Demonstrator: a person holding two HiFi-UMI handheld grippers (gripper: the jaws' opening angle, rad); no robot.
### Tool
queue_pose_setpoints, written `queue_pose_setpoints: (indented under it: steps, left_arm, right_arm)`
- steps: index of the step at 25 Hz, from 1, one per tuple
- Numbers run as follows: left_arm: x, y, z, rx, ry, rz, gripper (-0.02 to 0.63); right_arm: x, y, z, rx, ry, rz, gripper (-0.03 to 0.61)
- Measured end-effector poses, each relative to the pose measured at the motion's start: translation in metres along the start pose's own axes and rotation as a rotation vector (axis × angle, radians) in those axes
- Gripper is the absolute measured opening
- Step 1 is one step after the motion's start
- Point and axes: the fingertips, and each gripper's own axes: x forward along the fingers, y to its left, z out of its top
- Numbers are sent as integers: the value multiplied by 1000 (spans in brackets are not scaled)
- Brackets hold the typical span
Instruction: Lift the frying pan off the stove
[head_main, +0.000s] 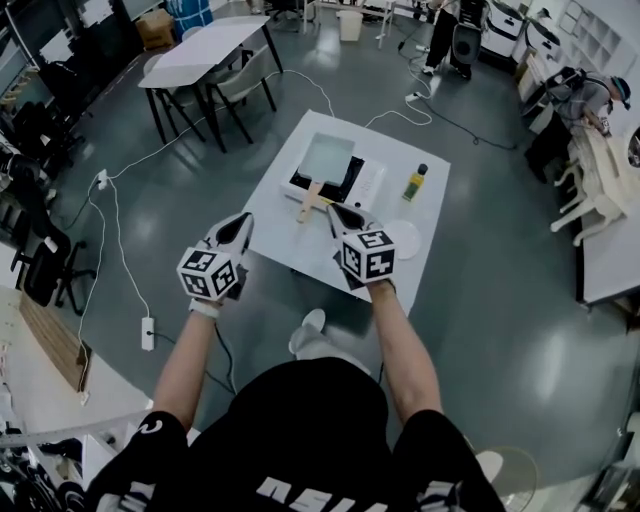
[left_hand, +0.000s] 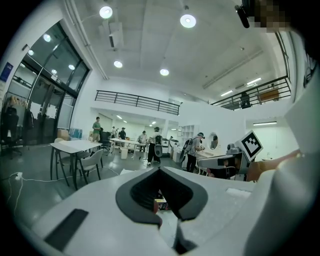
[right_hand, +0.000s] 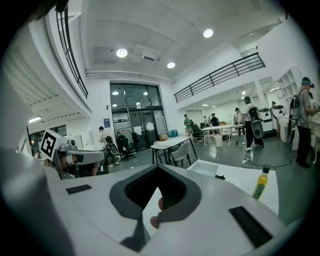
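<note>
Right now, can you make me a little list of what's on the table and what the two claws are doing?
table: white; holds stove, bottle, round white dish
frying pan: square, on the stove, wooden handle pointing to the near edge
bottle: yellow, dark cap, upright, right of the stove
left claw: shut, empty, away from the pan
right claw: shut, empty, near the handle, not gripping it

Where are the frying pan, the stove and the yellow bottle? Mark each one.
frying pan (head_main: 325, 157), head view, the pale inside bottom.
stove (head_main: 369, 185), head view, its white right end.
yellow bottle (head_main: 415, 186), head view, the yellow body.
</note>
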Motion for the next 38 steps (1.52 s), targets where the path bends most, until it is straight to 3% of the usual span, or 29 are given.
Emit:
queue_pose_setpoints:
  steps: [18, 28, 38]
  left_arm:
    - [101, 78, -27, -50, 100, -95, -3]
    - [143, 90, -24, -38, 125, -183, -3]
    - [156, 97, -30, -34, 150, -207, -3]
  right_arm:
    - [96, -57, -25, 65, 86, -74, -12]
    - [121, -84, -28, 96, 106, -120, -12]
    - [138, -91, -34, 109, 134, -110, -12]
